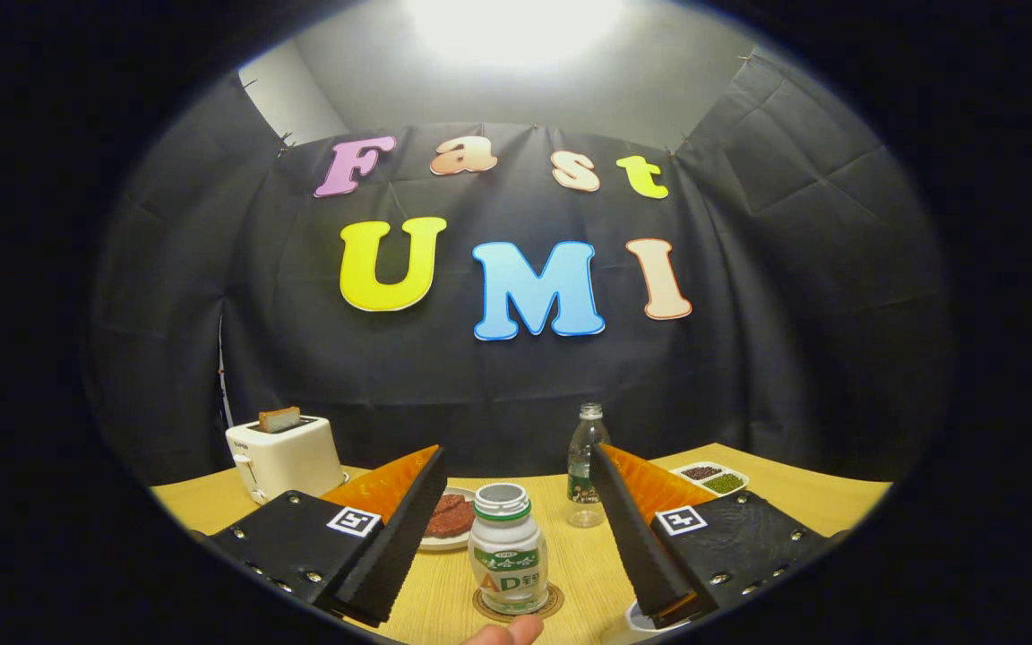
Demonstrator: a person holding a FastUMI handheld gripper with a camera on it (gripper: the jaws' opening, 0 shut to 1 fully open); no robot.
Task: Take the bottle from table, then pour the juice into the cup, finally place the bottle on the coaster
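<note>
Bottle [507, 560] upright on coaster [552, 606], gripper [516, 546] fingers spread wide, clear either side.

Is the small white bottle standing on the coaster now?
Yes, the white bottle stands upright on the round coaster, between the open fingers of the gripper, which do not touch it.

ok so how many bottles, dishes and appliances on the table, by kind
Bottles: 2, the white juice bottle on the coaster between the open gripper fingers, and a clear bottle beyond.
Dishes: 2, plate and divided dish.
Appliances: 1, toaster.
Total: 5
</note>
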